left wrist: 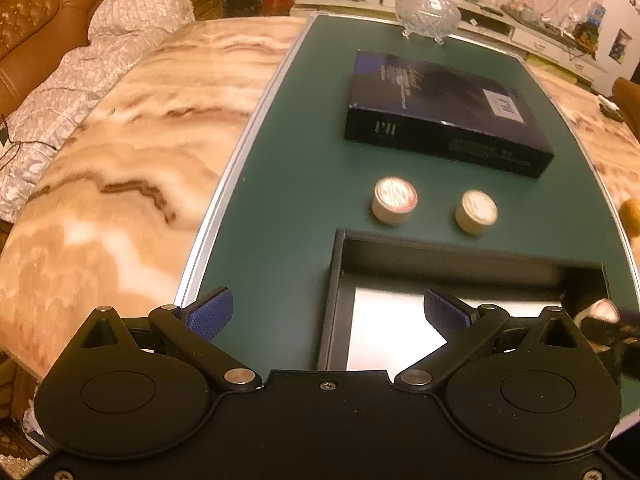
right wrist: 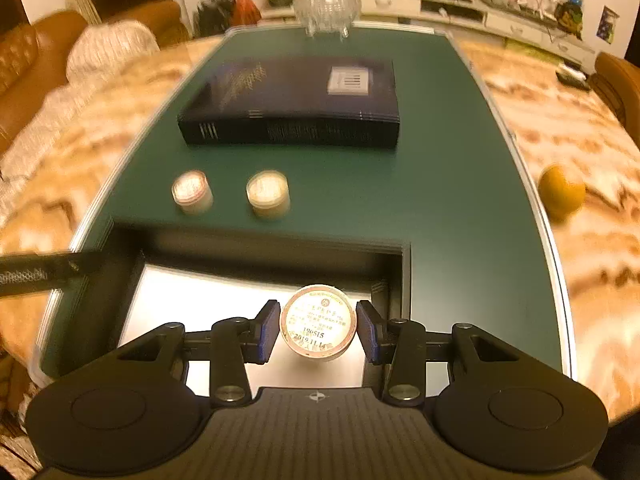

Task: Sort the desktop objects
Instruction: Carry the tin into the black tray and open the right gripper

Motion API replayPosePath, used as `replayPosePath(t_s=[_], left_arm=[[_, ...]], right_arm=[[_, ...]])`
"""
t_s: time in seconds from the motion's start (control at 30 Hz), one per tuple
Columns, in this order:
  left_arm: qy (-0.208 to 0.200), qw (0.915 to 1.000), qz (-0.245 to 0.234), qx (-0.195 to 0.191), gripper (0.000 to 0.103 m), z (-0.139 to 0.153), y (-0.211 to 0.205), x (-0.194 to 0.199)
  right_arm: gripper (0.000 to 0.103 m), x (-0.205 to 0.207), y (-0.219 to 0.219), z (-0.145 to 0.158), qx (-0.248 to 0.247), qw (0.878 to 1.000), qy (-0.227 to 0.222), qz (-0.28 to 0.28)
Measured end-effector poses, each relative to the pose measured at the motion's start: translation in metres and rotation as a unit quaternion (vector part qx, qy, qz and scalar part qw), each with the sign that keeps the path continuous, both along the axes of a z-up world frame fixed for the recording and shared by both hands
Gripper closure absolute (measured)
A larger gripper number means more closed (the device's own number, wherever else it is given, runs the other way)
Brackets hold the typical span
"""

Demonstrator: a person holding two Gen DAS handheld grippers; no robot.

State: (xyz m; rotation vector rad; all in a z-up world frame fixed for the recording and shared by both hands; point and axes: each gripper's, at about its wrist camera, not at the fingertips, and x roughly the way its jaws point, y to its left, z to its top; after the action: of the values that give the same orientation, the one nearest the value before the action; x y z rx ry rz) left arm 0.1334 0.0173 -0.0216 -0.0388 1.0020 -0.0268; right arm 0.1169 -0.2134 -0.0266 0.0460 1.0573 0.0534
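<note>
Presently the right gripper (right wrist: 318, 330) is clamped on a round labelled jar (right wrist: 318, 322), held above the open black box (right wrist: 394, 268) on the green mat (right wrist: 460, 200). Left gripper (left wrist: 328, 312) stands wide open, empty, beside that box. Two more jars (right wrist: 192, 192) (right wrist: 268, 194) sit just beyond the box; a dark book (right wrist: 296, 100) lies farther back. An orange (right wrist: 562, 192) rests off the mat.

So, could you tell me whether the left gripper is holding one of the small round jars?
No, the left gripper stands open and empty above the tray.
</note>
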Motion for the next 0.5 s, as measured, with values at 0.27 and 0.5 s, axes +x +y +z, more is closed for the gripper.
replayPosePath(t_s=[0.27, 0.5], left_arm=[[0.004, 0.9999, -0.005, 0.008, 0.000, -0.004, 0.001, -0.011], [0.003, 0.9999, -0.008, 0.010, 0.000, -0.006, -0.003, -0.011]], right_arm=[[0.058, -0.004, 0.007, -0.029, -0.033, 0.999, 0.028, -0.010], [0.058, -0.005, 0.009, -0.042, -0.045, 0.998, 0.034, -0.016]])
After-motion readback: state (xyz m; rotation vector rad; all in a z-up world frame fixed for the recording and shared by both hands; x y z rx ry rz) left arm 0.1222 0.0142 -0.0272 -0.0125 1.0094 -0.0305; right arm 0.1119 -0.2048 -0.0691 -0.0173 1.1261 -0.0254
